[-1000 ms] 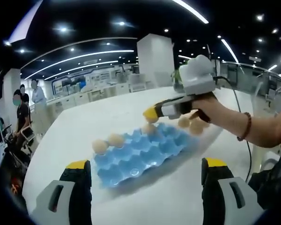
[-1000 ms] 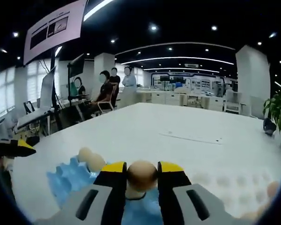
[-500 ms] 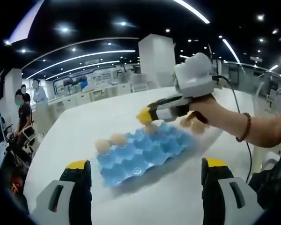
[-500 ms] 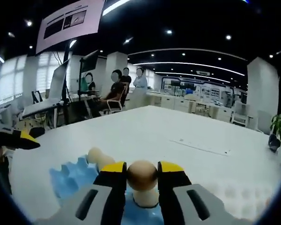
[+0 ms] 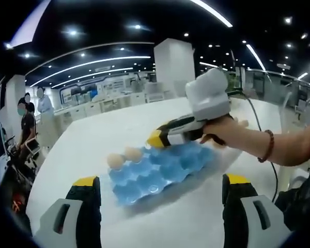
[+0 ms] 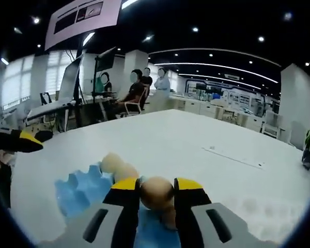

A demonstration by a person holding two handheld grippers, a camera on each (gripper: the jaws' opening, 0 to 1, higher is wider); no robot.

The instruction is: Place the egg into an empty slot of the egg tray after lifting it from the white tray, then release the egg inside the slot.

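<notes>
- Right tongs [image 6: 156,192] are clamped on a brown egg [image 6: 156,192], held just above the blue egg tray [image 6: 77,192].
- Left tongs [image 5: 157,188] gape wide, holding nothing (well back from the tray).
- Two eggs [image 5: 124,157] sit in the tray's far-left slots on the white worktop [image 5: 88,139].

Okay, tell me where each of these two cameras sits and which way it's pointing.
Left gripper view: rides the open left tool, facing the blue moulded egg tray on the white table; the person's forearm shows.
Right gripper view: rides the right tool, shut on a brown egg over that tray.
Shared: tray, two eggs at its edge.
</notes>
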